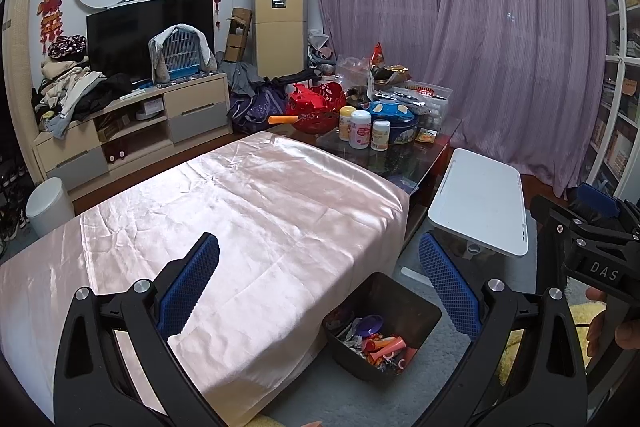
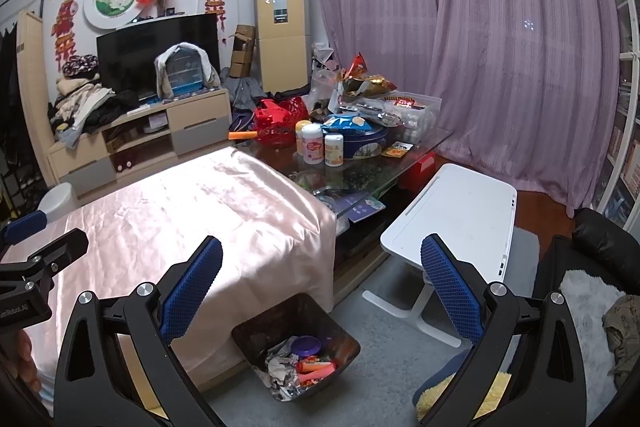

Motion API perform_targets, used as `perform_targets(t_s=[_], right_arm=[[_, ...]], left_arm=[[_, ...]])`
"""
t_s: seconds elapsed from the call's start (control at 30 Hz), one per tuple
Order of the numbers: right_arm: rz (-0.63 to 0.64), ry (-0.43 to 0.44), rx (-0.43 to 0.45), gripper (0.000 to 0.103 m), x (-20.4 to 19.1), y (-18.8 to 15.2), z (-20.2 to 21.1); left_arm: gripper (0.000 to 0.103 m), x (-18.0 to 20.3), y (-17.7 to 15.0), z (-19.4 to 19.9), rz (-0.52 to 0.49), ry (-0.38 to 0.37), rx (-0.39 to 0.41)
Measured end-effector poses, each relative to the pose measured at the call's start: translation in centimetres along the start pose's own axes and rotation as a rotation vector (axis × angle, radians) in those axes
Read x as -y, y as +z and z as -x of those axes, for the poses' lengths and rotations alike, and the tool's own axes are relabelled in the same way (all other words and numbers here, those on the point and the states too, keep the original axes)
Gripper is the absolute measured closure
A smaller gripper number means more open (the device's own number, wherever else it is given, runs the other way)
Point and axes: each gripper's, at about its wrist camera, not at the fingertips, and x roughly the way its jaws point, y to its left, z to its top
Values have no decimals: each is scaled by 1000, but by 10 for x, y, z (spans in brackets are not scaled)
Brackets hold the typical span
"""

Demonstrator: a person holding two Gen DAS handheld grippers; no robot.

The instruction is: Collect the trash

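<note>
The dark trash bin (image 1: pixel 382 323) on the grey carpet holds crumpled foil, a purple lid (image 2: pixel 306 345) and orange plastic scraps. It stands against the pink-draped table (image 1: pixel 240 211), beside a white lap desk (image 1: pixel 480 203). Left gripper (image 1: pixel 320 287) and right gripper (image 2: pixel 322 291) both hover above it, fingers spread wide and holding nothing.

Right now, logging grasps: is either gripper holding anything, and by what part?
Nothing is held. Left gripper and right gripper both stand open and empty.
</note>
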Motion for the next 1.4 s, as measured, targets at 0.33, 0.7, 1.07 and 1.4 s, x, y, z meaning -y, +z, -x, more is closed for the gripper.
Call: perform_targets(t_s=[0.33,0.7,1.07,1.4], right_arm=[[-3,-1,0,3,1,2,0],[-3,-2,-2,3,2,2,0],[-7,-3,-9,3,0,4,0],[-6,-2,-11,3,-2,3,0]], left_arm=[[8,3,2,0,-2,-1,1],[8,5,4,0,3,-14,-14],[8,6,4,7,-25,12,22],[8,2,4,7,-24,36,17]])
